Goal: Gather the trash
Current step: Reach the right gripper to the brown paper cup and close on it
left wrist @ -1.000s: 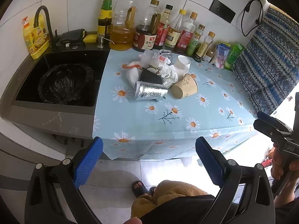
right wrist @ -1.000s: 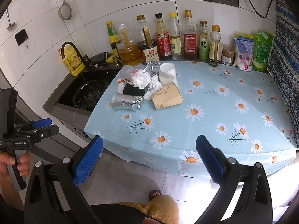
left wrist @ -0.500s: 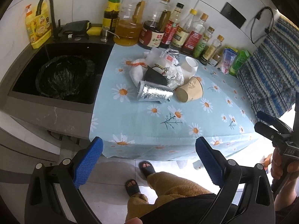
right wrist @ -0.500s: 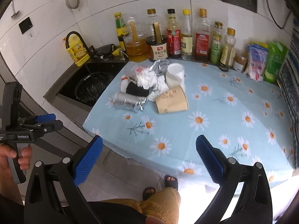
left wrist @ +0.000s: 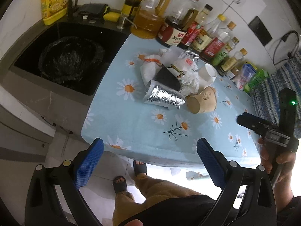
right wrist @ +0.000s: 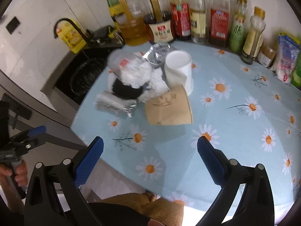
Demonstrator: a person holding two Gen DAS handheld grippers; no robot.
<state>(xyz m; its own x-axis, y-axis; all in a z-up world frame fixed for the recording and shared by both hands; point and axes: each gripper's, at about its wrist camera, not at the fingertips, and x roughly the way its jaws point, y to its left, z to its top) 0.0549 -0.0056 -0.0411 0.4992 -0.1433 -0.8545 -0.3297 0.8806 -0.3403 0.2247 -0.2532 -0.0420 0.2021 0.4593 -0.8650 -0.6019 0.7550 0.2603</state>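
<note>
On the daisy-print tablecloth (right wrist: 235, 131) the trash lies in one heap near the sink side: a brown paper cup (right wrist: 169, 109) on its side, a white cup (right wrist: 178, 71) upright just behind it, a silver foil pouch (right wrist: 114, 105), crumpled white wrappers (right wrist: 137, 75) and a black item (right wrist: 126, 90) among them. Compared with a second ago, both cameras sit closer to the table; the right view has closed in most, with the brown cup now straight ahead of it, and the picture is slightly smeared by motion. Judgement: approach phase only, nothing collected so far; brown cup looks the likely first pick. Right gripper (right wrist: 150, 150): blue pads spread wide, empty, above the cloth, touching nothing. Left gripper (left wrist: 150, 150): likewise spread, empty, at the table's front edge, well short of the heap. Black bag-lined bin (left wrist: 71, 60) stands in the sink, left of the heap, mouth open; probable drop point. Bottles (right wrist: 197, 18) along the wall are close behind the heap, so there is a knock risk on reach.
</note>
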